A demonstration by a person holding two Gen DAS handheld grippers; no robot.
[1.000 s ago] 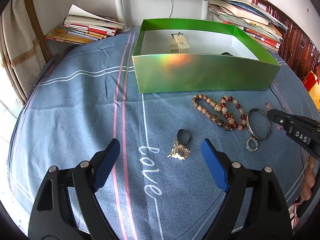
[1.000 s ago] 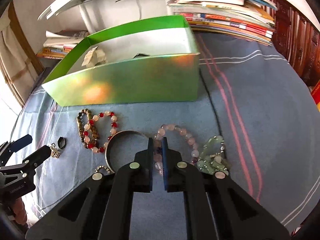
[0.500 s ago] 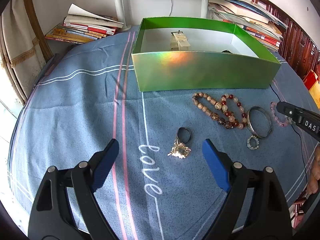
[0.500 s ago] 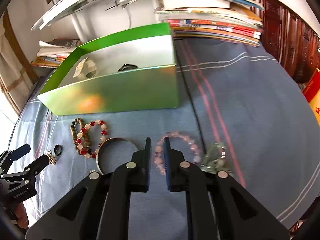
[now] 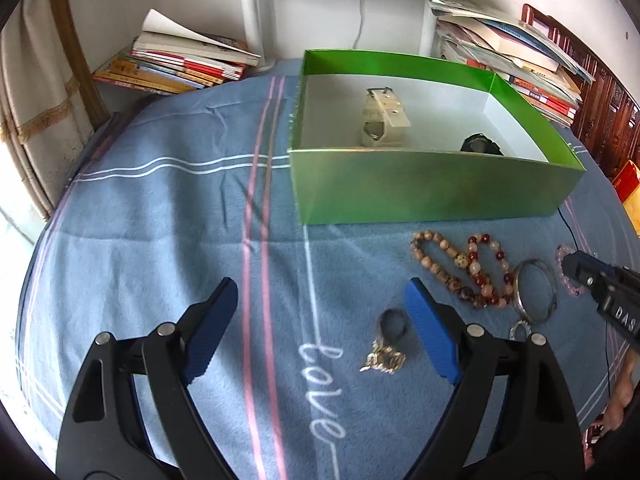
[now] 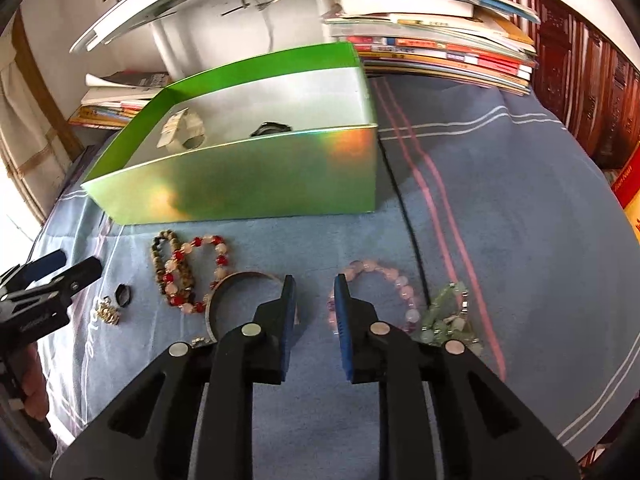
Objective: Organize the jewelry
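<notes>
A: So where does the jewelry lie?

B: In front of the green box point(image 6: 256, 176), on the blue cloth point(image 6: 500, 220): pink bead bracelet point(image 6: 394, 280), silver bangle point(image 6: 224, 286), red-and-brown bead strands point(image 6: 188, 268).

A: And the right gripper point(image 6: 314, 296)?

B: Fingers partly apart, holding nothing, between bangle and pink bracelet.

A: The left gripper point(image 5: 320, 320)?

B: Fingers wide, empty, farther from the box, with the dark ring point(image 5: 394, 322) and gold charm point(image 5: 384, 360) just inside its right finger.

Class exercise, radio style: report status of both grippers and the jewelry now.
Left gripper open, empty. Right gripper open, empty, at pink bead bracelet. Two watches in green box; rest on cloth. Nothing blocking.
</notes>
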